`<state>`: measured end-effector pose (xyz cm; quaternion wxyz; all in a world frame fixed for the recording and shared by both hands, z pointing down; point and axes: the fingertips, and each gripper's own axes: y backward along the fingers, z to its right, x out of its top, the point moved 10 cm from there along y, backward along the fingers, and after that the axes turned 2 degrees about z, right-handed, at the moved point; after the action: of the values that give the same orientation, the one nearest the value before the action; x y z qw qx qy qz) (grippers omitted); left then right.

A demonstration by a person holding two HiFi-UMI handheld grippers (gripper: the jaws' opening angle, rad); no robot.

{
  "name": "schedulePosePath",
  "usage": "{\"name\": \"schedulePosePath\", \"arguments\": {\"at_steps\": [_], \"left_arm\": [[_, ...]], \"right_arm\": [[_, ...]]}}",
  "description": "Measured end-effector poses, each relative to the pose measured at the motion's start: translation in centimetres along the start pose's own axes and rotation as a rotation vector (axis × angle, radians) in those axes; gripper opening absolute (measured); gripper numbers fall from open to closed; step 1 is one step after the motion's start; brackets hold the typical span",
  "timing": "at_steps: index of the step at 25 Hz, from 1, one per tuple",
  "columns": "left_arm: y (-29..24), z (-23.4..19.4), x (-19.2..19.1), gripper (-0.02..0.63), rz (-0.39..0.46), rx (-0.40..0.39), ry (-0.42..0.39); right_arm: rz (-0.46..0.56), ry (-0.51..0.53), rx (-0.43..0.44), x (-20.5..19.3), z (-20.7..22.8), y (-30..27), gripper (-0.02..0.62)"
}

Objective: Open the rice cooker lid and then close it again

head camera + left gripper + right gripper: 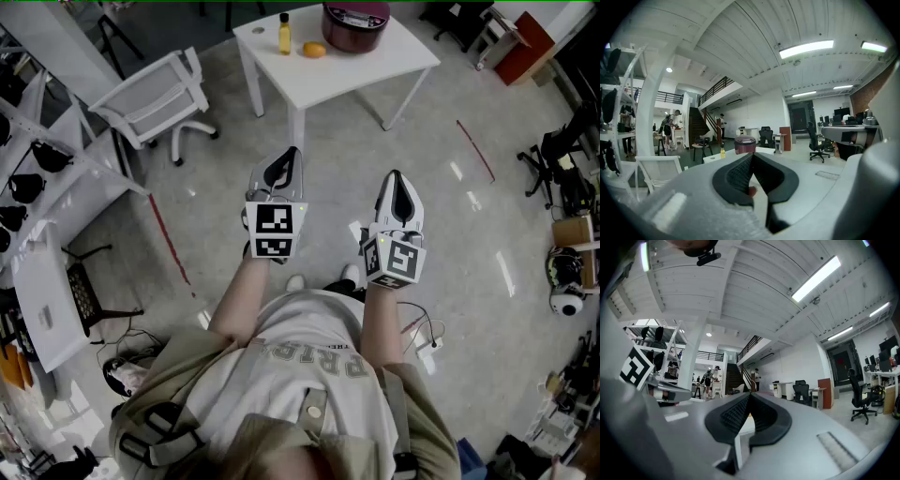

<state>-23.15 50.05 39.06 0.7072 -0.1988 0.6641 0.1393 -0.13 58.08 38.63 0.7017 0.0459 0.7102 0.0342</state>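
While the person is standing well back from the white table [366, 70], the dark red rice cooker [354, 23] is sitting at its far edge with the lid down, and a yellow bottle [284, 33] and an orange [314, 50] are resting just beside it. The left gripper [289, 161] and the right gripper [397, 183] are pointing toward the table, each with its jaws pressing together, gripping nothing. A white chair [155, 98] is standing left of the table
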Motion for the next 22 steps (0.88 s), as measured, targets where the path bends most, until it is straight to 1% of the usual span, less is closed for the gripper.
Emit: {"name": "schedulePosePath", "arguments": {"at_steps": [8,19,22], "left_arm": [[0.6,-0.5,0.0,0.009,0.002,-0.004,0.000],[0.6,-1.2,-0.1,0.009,0.003,-0.030,0.008],[0.5,-0.9,0.1,0.009,-0.005,-0.046,0.004]], "right_arm": [[0.001,0.000,0.002,0.1,-0.8,0.4,0.000],[0.013,0.003,0.006,0.0,-1.7,0.5,0.000],[0.033,-0.041,0.021,0.1,-1.3,0.8,0.000]]}}
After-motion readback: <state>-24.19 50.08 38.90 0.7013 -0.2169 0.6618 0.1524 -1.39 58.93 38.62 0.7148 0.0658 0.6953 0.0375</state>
